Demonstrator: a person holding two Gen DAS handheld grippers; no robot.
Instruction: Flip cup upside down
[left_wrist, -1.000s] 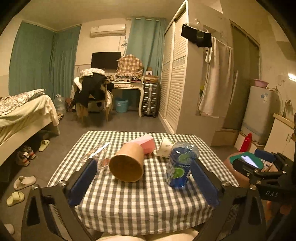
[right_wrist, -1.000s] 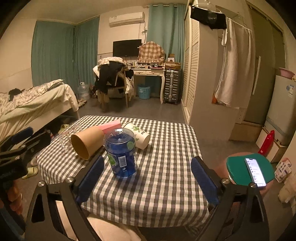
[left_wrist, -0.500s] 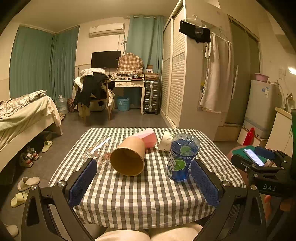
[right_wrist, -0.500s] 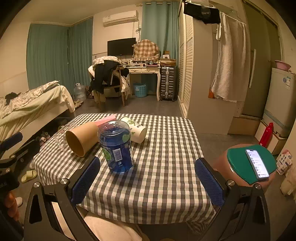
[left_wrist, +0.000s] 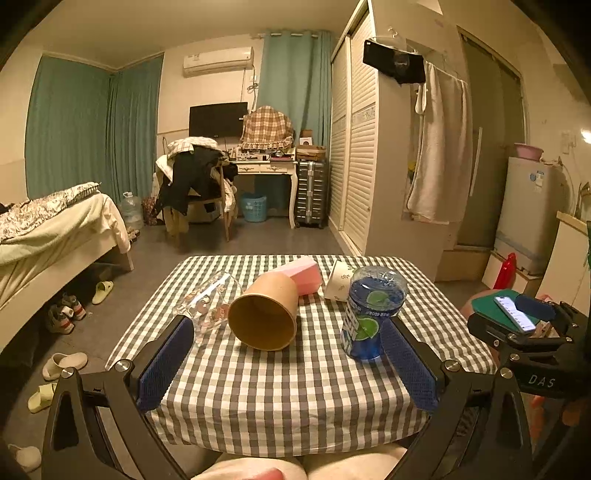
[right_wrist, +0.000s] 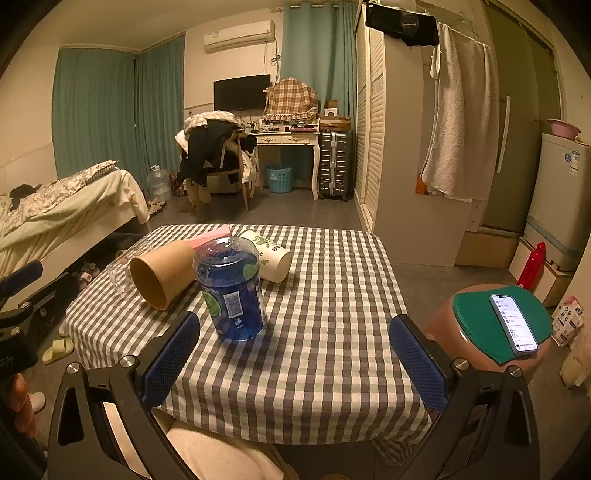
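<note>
A brown paper cup lies on its side on the checked table, mouth toward me. A clear glass lies on its side left of it. A pink cup and a white leaf-print cup lie on their sides behind. A blue plastic cup stands upside down at the right. My left gripper is open and empty near the table's front edge. My right gripper is open and empty over the table's near right part.
A stool with a green pad and a phone stands right of the table. A bed is at the left with shoes beneath. A wardrobe and a fridge stand at the right. My knees show under the table's front edge.
Both grippers have pulled back slightly and tilted, so the table sits lower and farther in both views. The cups have not moved. Both grippers stay open.
</note>
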